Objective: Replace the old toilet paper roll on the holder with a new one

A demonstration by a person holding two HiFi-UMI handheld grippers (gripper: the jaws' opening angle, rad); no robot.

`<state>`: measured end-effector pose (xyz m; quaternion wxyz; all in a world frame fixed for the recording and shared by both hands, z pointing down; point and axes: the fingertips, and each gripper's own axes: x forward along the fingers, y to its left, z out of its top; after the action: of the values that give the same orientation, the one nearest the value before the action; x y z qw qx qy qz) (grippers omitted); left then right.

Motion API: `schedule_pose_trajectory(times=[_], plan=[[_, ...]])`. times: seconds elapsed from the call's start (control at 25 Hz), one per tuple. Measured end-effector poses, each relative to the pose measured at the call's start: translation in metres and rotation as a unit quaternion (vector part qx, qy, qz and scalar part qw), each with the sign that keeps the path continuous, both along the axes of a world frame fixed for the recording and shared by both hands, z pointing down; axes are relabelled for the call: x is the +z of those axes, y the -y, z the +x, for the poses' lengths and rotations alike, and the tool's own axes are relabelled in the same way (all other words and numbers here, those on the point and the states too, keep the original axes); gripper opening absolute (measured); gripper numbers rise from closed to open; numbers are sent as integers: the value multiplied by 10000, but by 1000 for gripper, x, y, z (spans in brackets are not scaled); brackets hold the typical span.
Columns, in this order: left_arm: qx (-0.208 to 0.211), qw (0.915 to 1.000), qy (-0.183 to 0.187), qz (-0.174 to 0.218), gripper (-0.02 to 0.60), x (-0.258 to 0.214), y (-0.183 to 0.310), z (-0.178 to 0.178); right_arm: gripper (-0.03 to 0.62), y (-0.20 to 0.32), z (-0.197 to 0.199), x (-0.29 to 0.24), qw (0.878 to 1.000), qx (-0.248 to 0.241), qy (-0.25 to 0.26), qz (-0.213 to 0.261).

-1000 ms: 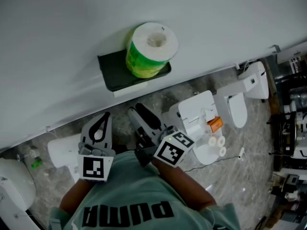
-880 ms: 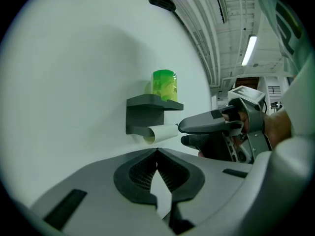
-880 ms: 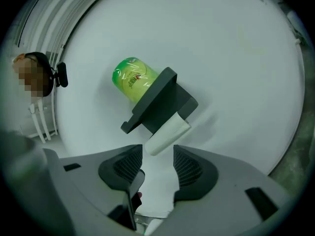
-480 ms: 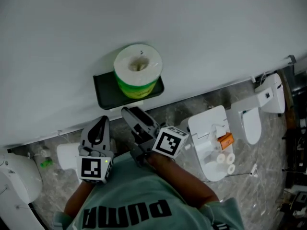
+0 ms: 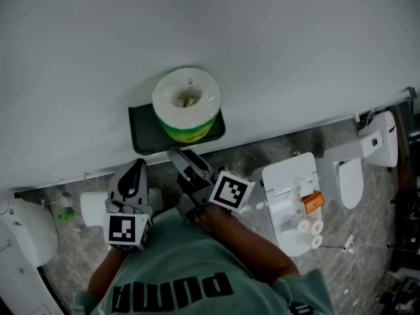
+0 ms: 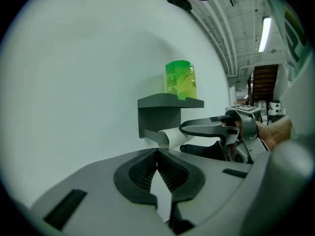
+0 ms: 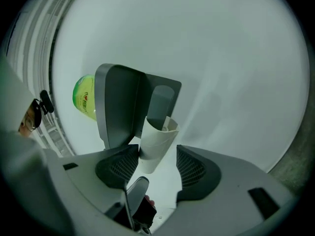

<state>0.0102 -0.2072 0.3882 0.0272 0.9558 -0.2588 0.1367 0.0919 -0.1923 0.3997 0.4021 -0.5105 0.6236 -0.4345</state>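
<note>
A new toilet roll in a green wrapper (image 5: 187, 104) (image 6: 180, 80) (image 7: 84, 96) stands on the dark wall holder's shelf (image 5: 141, 126) (image 6: 162, 102). Under the shelf, the bare old cardboard tube (image 7: 156, 141) (image 6: 172, 136) still sits on the holder's arm (image 7: 160, 102). My right gripper (image 5: 182, 159) (image 7: 157, 152) reaches in level around that tube. Its jaws have just been opening: the left pad (image 7: 123, 166) lies beside the tube and the right pad (image 7: 193, 168) stands clear of it. My left gripper (image 5: 136, 172) (image 6: 157, 154) is shut and holds nothing, left of and below the holder.
White toilets (image 5: 295, 195) (image 5: 364, 159) stand on the grey stone floor at the right, one with an orange item (image 5: 313, 201) on it. Another white fixture (image 5: 23, 238) sits at the far left. The wall is plain white.
My right gripper has rolled and moved up to the holder, its tips now just under the shelf. The left gripper has barely shifted.
</note>
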Motion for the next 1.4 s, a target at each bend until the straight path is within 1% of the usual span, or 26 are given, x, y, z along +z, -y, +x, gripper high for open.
schedule_pose_trajectory(times=[0.24,0.48,0.72,0.88,1.12,1.4], plan=[[-109,9998,157,-21,5,3,1,-2,229,-2,4,-4,9996,-41,230,143],[-65,9999,111,90,5,-2,-4,8,212,-9,14,-6,9996,-13,223,166],[-9,9996,249,103,5,3,-9,17,207,-15,30,-9,9996,48,209,193],[-56,9998,185,35,5,4,-11,26,206,-19,43,-12,9998,74,125,150],[-72,9998,194,-25,5,9,-17,38,206,-26,60,-15,9999,99,23,104],[-160,9998,89,-113,5,11,-23,52,206,-33,83,-17,9998,158,-71,104]])
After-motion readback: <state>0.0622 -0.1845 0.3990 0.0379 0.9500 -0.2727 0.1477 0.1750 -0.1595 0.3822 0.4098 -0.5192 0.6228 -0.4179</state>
